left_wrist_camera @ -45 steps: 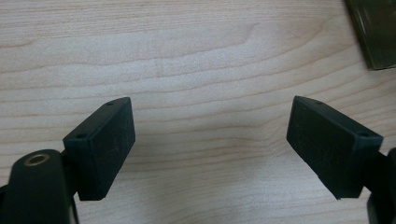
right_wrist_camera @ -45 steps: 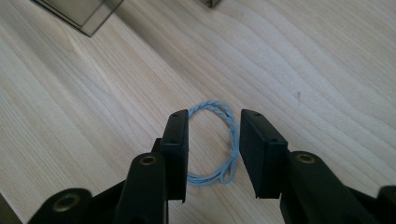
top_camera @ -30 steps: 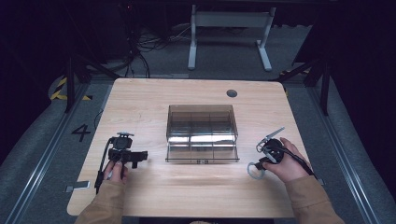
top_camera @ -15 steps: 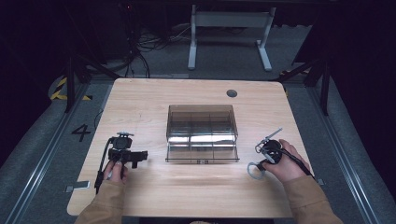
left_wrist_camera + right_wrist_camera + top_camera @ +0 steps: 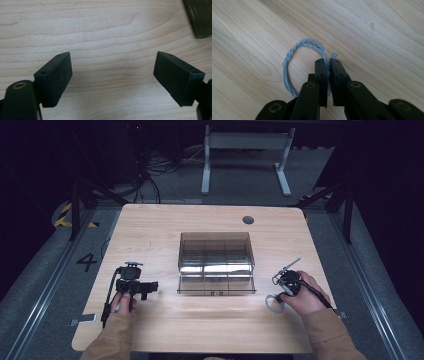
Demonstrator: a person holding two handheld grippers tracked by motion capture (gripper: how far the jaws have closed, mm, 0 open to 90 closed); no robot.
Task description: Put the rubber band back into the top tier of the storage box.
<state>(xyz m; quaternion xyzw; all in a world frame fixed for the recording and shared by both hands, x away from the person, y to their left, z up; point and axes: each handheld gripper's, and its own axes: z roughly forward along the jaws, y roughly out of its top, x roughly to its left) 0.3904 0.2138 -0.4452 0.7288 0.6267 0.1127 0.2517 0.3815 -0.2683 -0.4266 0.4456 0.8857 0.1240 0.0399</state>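
Observation:
A light blue braided string loop (image 5: 298,62) lies on the wooden table (image 5: 150,240), and my right gripper (image 5: 328,62) is shut on its right side, the jaws pinching the strand. From above, the loop (image 5: 271,302) shows as a pale ring under the right gripper (image 5: 287,285), right of the box. My left gripper (image 5: 112,72) stands open over bare wood, nothing between its pads (image 5: 56,75). In the high view it (image 5: 132,285) rests at the table's left, held by a hand. A smoky clear compartmented box (image 5: 216,262) sits in the middle of the table.
A corner of the box (image 5: 200,17) reaches into the left gripper view at upper right. A round dark grommet (image 5: 248,220) sits near the table's far edge. A white desk frame (image 5: 245,150) stands on the floor beyond the table.
The right hand and gripper have shifted slightly toward the near edge with the loop. The left gripper has not moved.

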